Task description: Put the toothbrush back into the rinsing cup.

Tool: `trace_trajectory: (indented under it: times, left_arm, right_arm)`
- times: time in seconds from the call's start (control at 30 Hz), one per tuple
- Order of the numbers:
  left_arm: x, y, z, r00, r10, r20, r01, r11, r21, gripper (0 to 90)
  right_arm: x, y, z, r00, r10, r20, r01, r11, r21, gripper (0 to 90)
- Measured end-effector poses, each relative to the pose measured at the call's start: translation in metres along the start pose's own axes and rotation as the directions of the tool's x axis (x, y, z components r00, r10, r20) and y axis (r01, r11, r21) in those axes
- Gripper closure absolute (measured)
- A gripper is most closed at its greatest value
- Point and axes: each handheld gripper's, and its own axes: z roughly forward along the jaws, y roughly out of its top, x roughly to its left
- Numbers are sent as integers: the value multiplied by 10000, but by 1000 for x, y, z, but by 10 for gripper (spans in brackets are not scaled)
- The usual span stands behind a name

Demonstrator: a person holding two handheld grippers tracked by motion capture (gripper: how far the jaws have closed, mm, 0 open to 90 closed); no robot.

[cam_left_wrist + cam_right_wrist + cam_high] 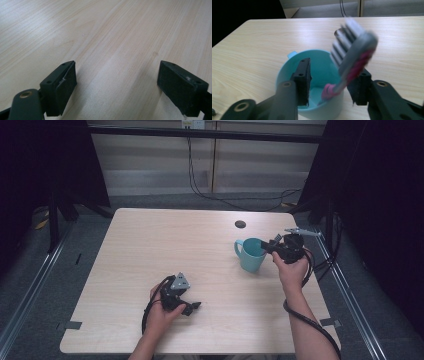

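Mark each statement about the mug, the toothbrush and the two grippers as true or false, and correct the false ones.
1. The toothbrush stands in the teal mug, bristle head up. True.
2. The right gripper clamps the toothbrush handle. False: its jaws stand apart and the left pad is clear of the handle.
3. The left gripper is open over bare table. True.
4. The mug lies on its side. False: it stands upright on the table.
5. The left gripper is next to the mug. False: in the high view it sits well apart from the mug, toward the table's near edge.
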Motion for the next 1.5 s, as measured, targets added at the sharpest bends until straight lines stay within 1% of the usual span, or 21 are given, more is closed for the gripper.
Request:
trace_trajectory:
  times: [0.13, 0.27, 0.3, 0.47, 0.63, 0.8, 0.93, 0.97, 1.0, 1.07, 1.2, 1.4, 1.5]
  left_arm:
    - [0, 0, 0, 10000, -8, -8, 8, 10000, -6, 155]
    - [0, 0, 0, 10000, 0, -10, 0, 10000, -15, 156]
    - [0, 0, 0, 10000, 19, -12, -19, 10000, 16, 156]
    - [0, 0, 0, 10000, -11, -16, 11, 10000, -7, 155]
    - [0, 0, 0, 10000, -6, -22, 6, 10000, -10, 156]
    - [0, 0, 0, 10000, 5, -15, -5, 10000, 11, 156]
    - [0, 0, 0, 10000, 12, -19, -12, 10000, 3, 156]
    - [0, 0, 0, 10000, 9, -16, -9, 10000, -10, 156]
    - [0, 0, 0, 10000, 11, -16, -11, 10000, -10, 156]
    - [0, 0, 0, 10000, 2, -18, -2, 10000, -18, 155]
    - [0, 0, 0, 10000, 12, -14, -12, 10000, -5, 156]
    - [0, 0, 0, 10000, 24, -25, -24, 10000, -5, 155]
    - [0, 0, 0, 10000, 10, -17, -10, 10000, -8, 155]
  right_arm:
    - [-3, -2, -4, 10000, 20, -26, -20, 10000, 7, 518]
    - [-4, -3, -7, 10000, -47, -52, 47, 10000, 24, 505]
    - [-3, -4, -8, 9999, -136, -9, 136, 9999, 83, 495]
    - [-3, -6, -12, 9997, -235, -88, 236, 9997, 90, 474]
    - [2, -8, -15, 9985, -546, -88, 548, 9982, 239, 446]
    - [5, -9, -17, 9977, -623, -252, 631, 9974, 338, 422]
    - [8, -11, -17, 9971, -704, -280, 714, 9968, 363, 399]
    - [9, -12, -17, 9969, -693, -367, 709, 9966, 425, 392]
    - [11, -13, -17, 9960, -753, -474, 776, 9958, 485, 378]
    - [13, -14, -18, 9951, -870, -465, 891, 9951, 438, 368]
    - [17, -17, -21, 9941, -900, -609, 927, 9948, 430, 341]
    - [23, -21, -24, 9900, -1210, -729, 1257, 9900, 646, 307]
    - [25, -22, -26, 9893, -1230, -780, 1284, 9894, 683, 299]
